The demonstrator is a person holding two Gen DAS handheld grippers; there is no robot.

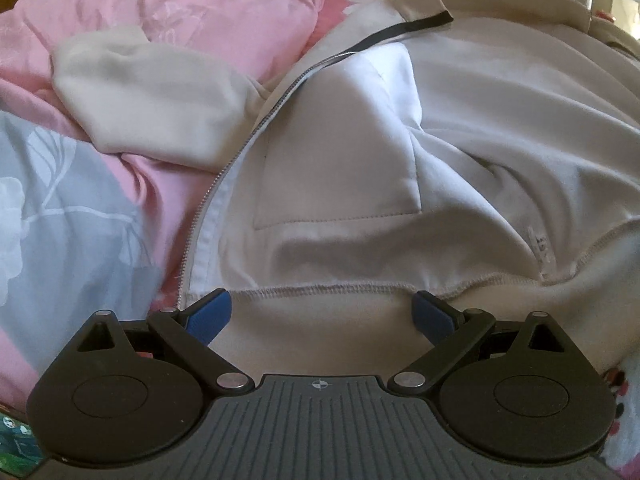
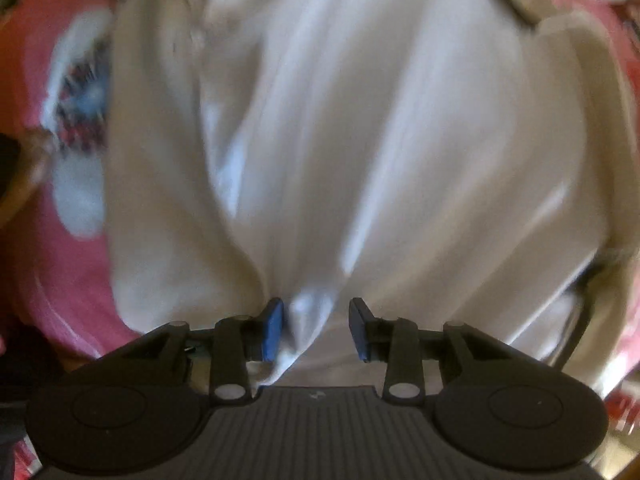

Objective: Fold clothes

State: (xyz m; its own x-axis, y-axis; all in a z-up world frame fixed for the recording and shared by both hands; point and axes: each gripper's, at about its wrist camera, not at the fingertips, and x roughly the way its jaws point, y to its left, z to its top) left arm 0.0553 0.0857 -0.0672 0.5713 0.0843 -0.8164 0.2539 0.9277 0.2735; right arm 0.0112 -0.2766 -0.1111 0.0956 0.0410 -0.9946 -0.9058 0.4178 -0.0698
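My left tongs (image 1: 322,314) gape wide over the hem of the cream jacket (image 1: 460,120); my right tongs (image 2: 316,328) pinch a fold of it. It feels soft, light, floppy; seams grip best. It lies open on the pink bed (image 1: 132,24), collar far, zipper (image 1: 224,176) running near-to-far.

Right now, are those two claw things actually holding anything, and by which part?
The left gripper is open over the jacket's hem, gripping nothing. The right gripper has a bunch of the cream jacket between its fingers; whether they pinch it is unclear.
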